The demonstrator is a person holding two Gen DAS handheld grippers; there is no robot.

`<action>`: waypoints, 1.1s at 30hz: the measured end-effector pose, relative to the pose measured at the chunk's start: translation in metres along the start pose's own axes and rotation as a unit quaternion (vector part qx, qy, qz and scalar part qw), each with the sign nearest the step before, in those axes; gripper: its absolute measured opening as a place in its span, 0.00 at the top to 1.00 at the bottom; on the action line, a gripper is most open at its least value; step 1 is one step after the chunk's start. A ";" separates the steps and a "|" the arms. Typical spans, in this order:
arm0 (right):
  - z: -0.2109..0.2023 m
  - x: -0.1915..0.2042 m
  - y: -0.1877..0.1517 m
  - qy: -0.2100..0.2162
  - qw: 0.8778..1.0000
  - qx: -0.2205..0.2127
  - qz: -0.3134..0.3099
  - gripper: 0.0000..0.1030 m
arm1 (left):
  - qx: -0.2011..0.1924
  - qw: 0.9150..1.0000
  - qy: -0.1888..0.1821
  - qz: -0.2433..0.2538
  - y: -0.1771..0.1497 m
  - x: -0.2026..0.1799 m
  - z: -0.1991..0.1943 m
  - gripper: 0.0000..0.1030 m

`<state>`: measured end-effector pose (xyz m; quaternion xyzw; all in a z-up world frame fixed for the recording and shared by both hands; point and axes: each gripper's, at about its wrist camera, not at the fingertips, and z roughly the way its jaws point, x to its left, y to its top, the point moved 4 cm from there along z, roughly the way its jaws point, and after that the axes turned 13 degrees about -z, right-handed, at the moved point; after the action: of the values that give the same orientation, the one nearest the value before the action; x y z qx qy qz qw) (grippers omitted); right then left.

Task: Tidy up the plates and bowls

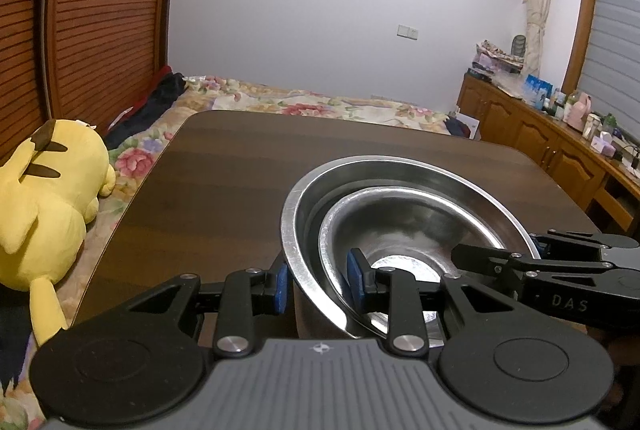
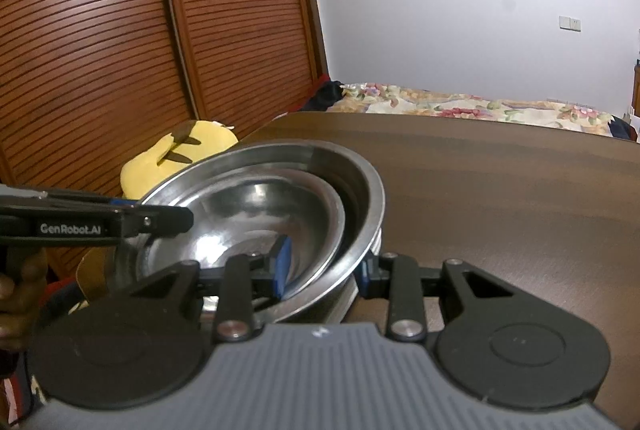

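Two nested steel bowls (image 1: 404, 226) sit on the tabletop (image 1: 224, 182). The left gripper (image 1: 316, 280) and right gripper (image 2: 326, 266) each straddle opposite sides of the bowls' rims, one pad inside, one outside, part-open and seemingly not yet clamped.

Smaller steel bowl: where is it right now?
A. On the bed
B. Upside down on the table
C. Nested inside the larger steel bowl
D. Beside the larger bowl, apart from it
C: the smaller bowl sits within the larger bowl, whose rim rings it in both wrist views.
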<state>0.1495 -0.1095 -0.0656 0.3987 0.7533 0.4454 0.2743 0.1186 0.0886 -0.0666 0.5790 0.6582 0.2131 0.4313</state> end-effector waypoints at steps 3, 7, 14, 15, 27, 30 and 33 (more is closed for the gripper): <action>0.001 0.000 0.001 0.000 1.000 -0.002 -0.001 0.66 | -0.002 1.000 0.002 0.001 -0.001 0.000 0.001 0.69; 0.001 0.000 0.001 0.002 1.000 -0.003 -0.003 0.64 | -0.003 1.000 0.005 0.002 -0.002 0.000 0.001 0.69; -0.002 0.001 0.002 -0.006 1.000 -0.012 -0.010 0.35 | -0.009 1.000 0.016 0.006 -0.002 -0.003 -0.002 0.54; -0.003 0.001 0.003 -0.008 1.000 -0.014 -0.010 0.32 | -0.012 1.000 0.018 0.007 -0.001 -0.003 -0.002 0.49; -0.013 -0.005 0.007 -0.037 0.999 -0.037 -0.016 0.08 | -0.030 0.999 0.037 0.016 0.004 0.000 -0.004 0.00; -0.016 -0.006 0.006 -0.043 0.998 -0.044 -0.015 0.00 | -0.030 0.998 0.052 0.024 0.003 -0.002 -0.003 0.00; -0.018 -0.007 0.006 -0.051 0.997 -0.048 -0.012 0.00 | -0.032 0.998 0.058 0.022 0.003 -0.001 -0.003 0.00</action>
<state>0.1414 -0.1223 -0.0515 0.3980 0.7207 0.4567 0.3371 0.1183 0.0887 -0.0622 0.5661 0.6618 0.2770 0.4060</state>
